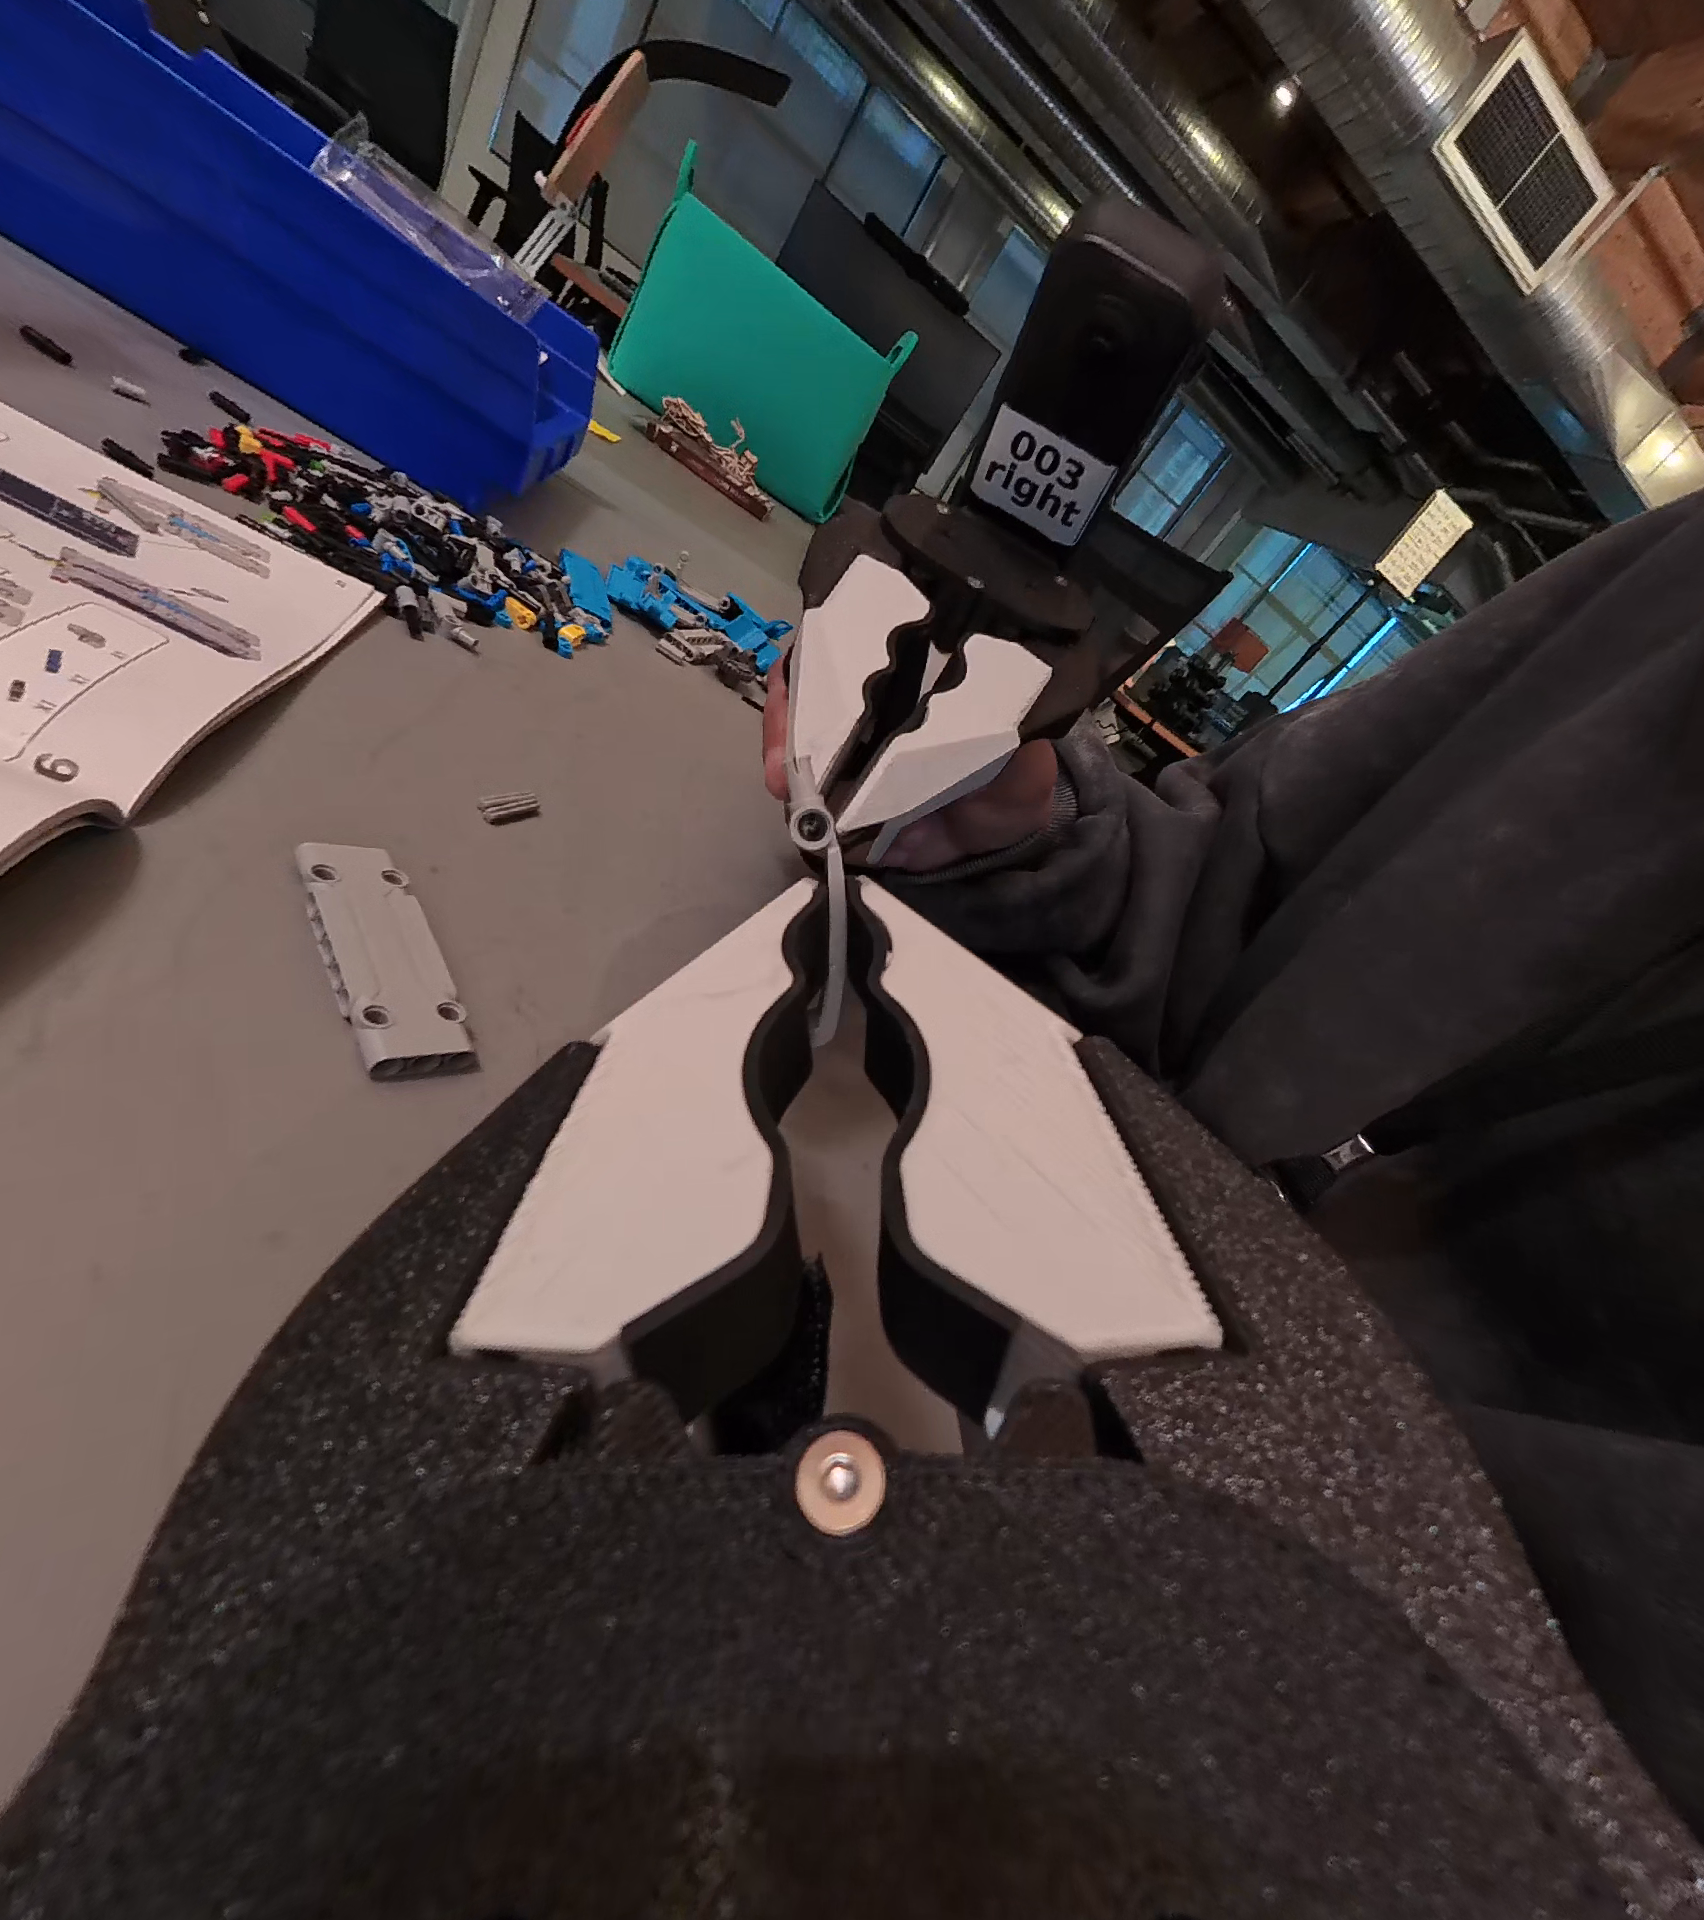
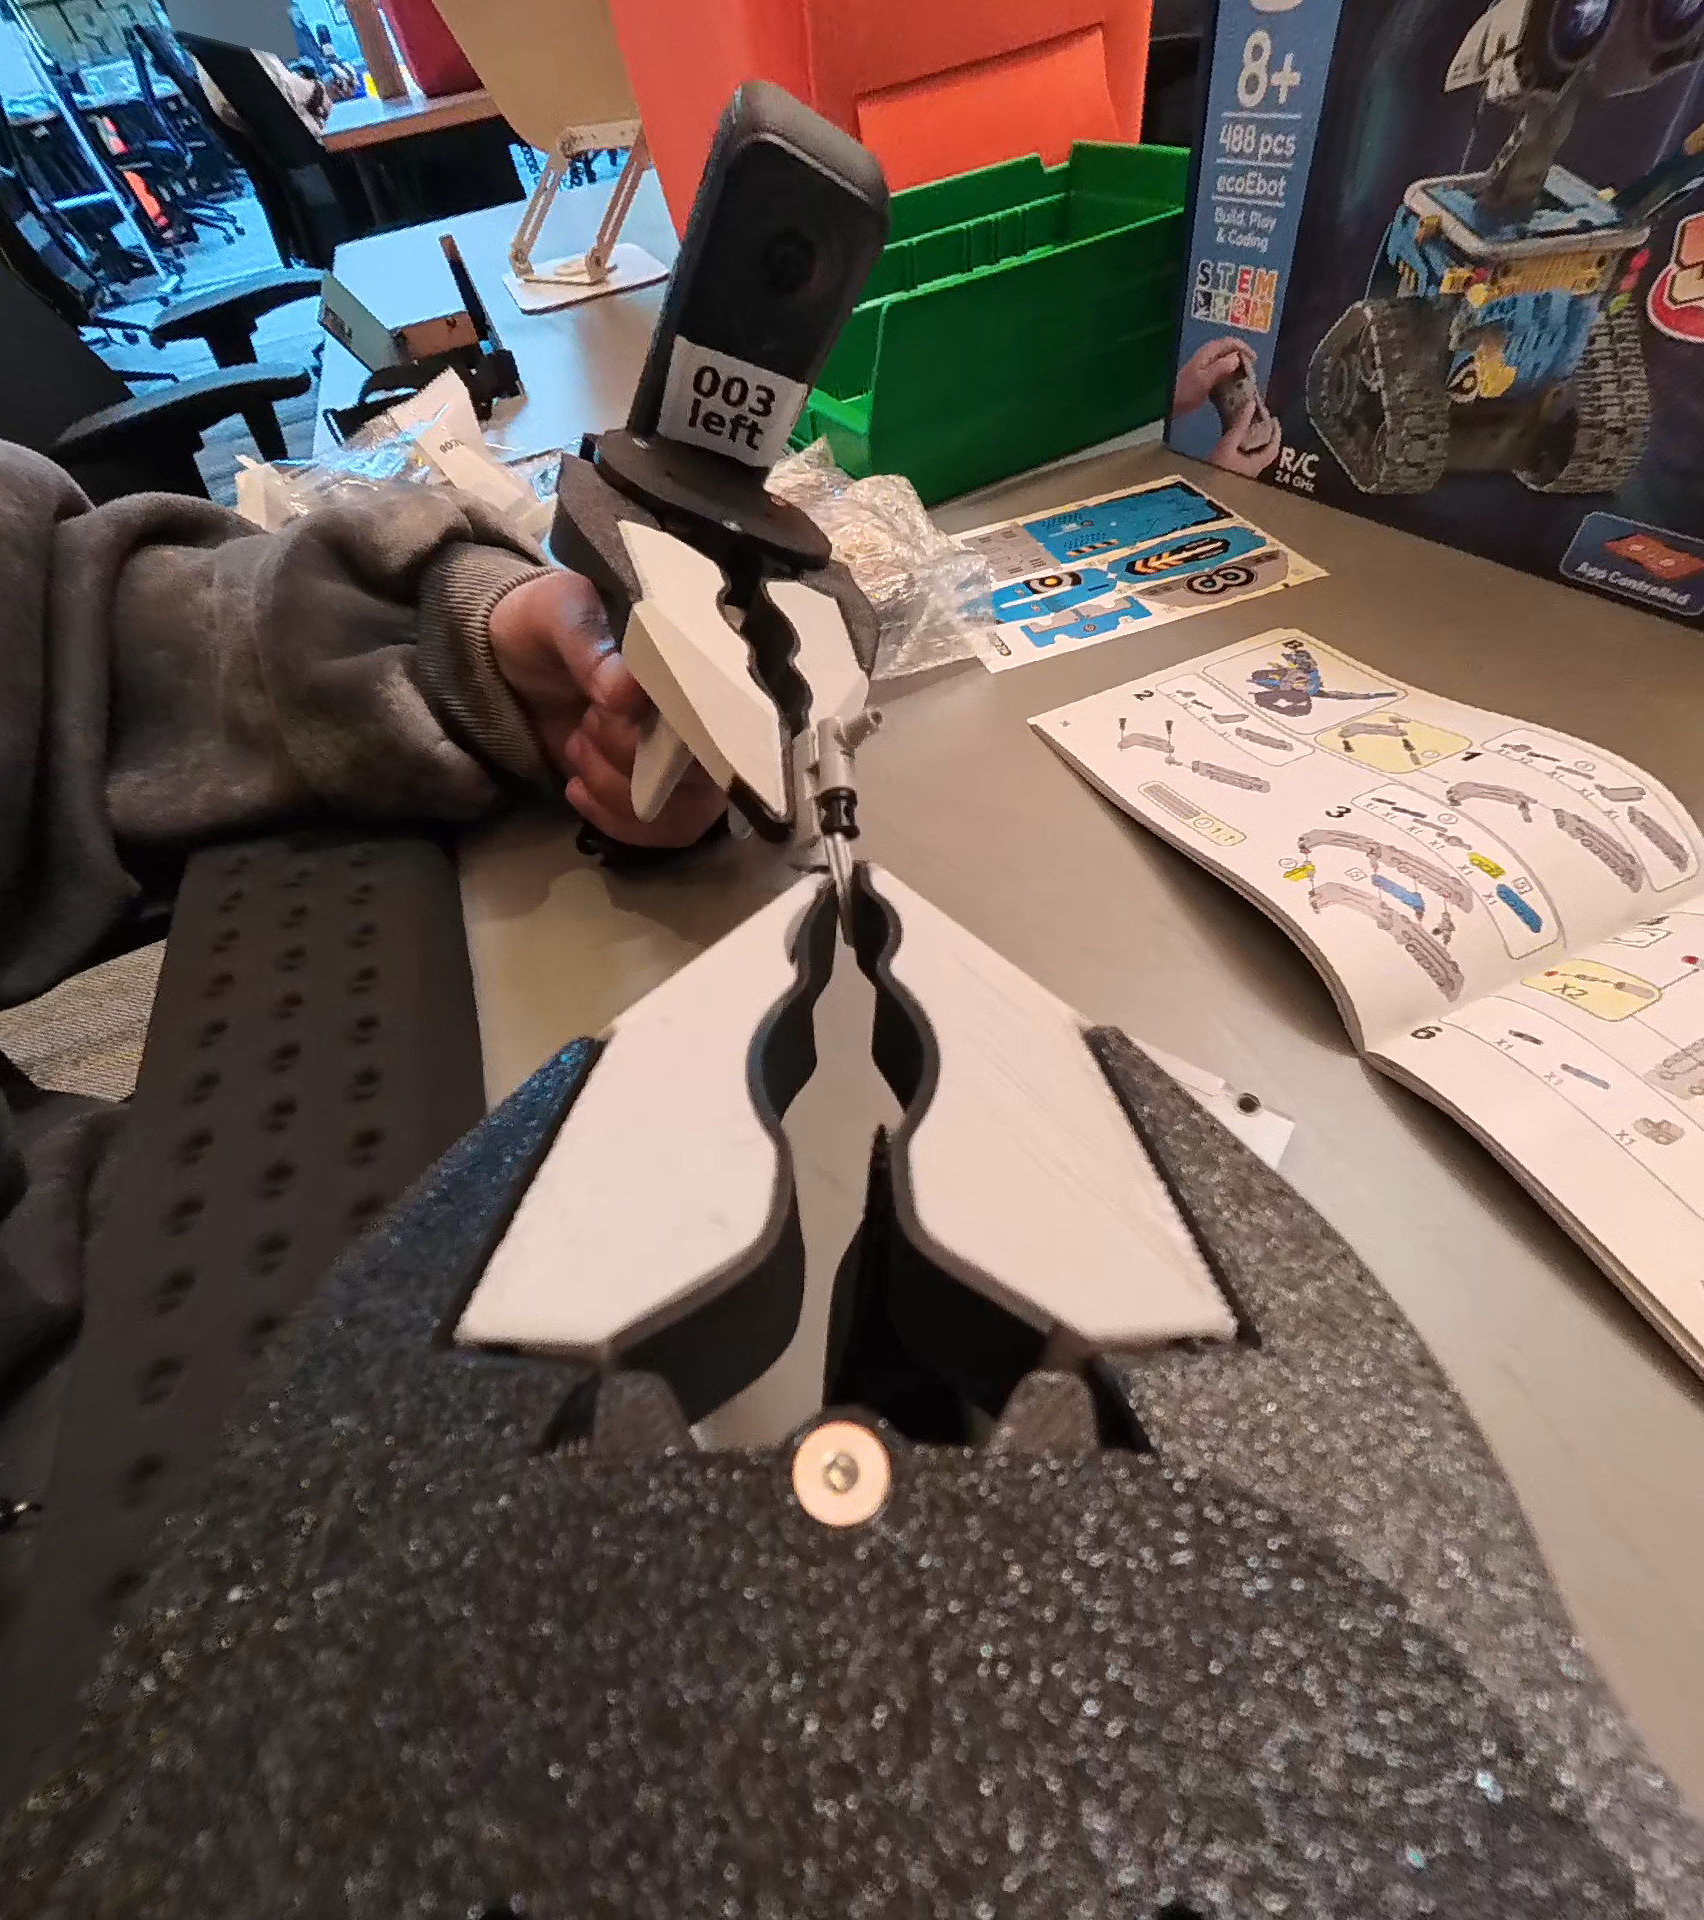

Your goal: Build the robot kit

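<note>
Both the left gripper [image 1: 832,894] and right gripper [image 2: 843,883] clench one small grey connector assembly [image 2: 832,779] above the desk [image 2: 1139,987]; uneven pulling could pop it loose.

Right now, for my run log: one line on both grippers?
left gripper: shut on grey beam | right gripper: shut on grey connector | both above table

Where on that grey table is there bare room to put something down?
Bare grey table lies near the left gripper, below the open instruction booklet and around the grey beam piece. It is crowded at the pile of small building pieces by the blue bin.
</note>
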Motion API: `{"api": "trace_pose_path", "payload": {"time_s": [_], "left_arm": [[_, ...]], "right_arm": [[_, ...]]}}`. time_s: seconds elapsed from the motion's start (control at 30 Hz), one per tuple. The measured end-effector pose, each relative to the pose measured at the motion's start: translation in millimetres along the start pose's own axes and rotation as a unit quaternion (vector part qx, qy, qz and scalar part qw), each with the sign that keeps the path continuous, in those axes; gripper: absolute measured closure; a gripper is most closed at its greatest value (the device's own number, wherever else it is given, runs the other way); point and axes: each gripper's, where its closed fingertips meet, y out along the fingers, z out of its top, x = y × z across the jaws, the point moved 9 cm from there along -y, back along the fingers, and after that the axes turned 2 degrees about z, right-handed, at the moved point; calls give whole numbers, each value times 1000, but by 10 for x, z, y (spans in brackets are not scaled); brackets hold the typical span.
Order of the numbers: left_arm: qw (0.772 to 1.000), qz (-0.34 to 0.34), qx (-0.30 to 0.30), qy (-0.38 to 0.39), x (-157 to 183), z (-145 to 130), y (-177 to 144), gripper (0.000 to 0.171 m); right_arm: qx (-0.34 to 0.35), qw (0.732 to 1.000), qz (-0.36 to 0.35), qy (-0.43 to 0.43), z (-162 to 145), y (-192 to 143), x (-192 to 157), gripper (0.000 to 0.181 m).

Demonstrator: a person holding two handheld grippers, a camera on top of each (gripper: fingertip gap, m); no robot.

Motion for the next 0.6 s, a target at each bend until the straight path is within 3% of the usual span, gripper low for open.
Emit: {"api": "trace_pose_path", "payload": {"time_s": [0.2,0.4,0.6], "left_arm": [[1000,-18,17,-19,-1,10,-1,171],[993,-68,57,-80,-16,29,-12,171],[994,-52,55,-75,-21,24,19,171]], "right_arm": [[20,1000,5,20,27,-12,6,180],[35,998,-48,-33,106,3,-104,180],[40,998,-41,-5,79,-2,-66,180]]}}
